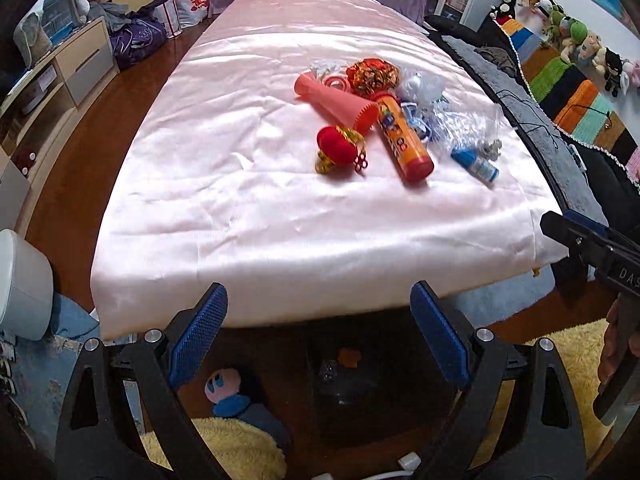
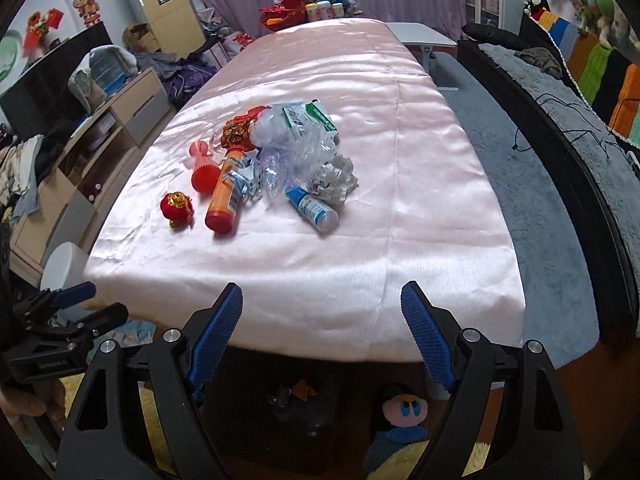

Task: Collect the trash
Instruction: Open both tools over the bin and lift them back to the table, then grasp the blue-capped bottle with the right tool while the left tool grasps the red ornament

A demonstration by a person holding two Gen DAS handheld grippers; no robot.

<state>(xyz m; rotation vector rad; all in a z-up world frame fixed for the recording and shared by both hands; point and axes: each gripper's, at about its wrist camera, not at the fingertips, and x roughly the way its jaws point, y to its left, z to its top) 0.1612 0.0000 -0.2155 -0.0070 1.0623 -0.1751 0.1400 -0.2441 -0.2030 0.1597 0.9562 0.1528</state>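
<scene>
Both grippers hover off the near edge of the table, jaws wide, nothing between them. Left gripper (image 1: 319,334): blue knurled pads, empty. Right gripper (image 2: 322,334): same, empty. Trash pile sits mid-table on a glossy pink satin cloth (image 1: 224,184), well apart from both. Orange tube (image 1: 404,136) with red cap lies lengthwise; pink ribbed cone (image 1: 334,100) to its left; red fuzzy lantern (image 1: 340,148) nearer; small blue-capped bottle (image 2: 314,208), crumpled clear plastic (image 2: 296,140) and wadded paper (image 2: 334,178) to the right.
</scene>
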